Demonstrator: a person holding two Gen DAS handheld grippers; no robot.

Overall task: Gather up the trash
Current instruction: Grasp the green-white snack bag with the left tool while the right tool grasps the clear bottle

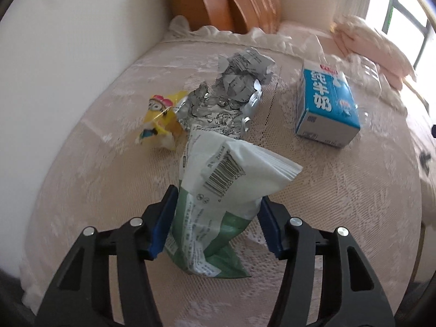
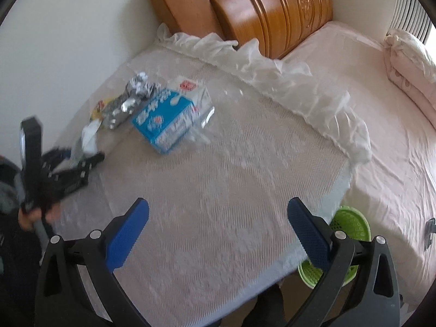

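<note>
A white-and-green snack bag (image 1: 218,179) with a barcode stands tilted on the lace-covered table (image 1: 340,204). My left gripper (image 1: 218,193) is shut on it, one blue pad against each side. Behind the bag lie a crumpled silver foil wrapper (image 1: 231,92) and a yellow cartoon wrapper (image 1: 159,117). A blue-and-white milk carton (image 1: 327,103) lies on its side to the right. In the right wrist view my right gripper (image 2: 218,201) hangs open over bare tablecloth with nothing between its pads. The carton (image 2: 169,117), the foil wrapper (image 2: 128,103) and the left gripper (image 2: 81,160) are at the far left.
A green plastic basket (image 2: 348,229) sits on the floor past the table's near right corner. A bed with a pink sheet (image 2: 381,136), a pillow (image 2: 408,60) and a wooden headboard (image 2: 272,13) lies to the right. A white wall (image 1: 68,54) borders the table's left side.
</note>
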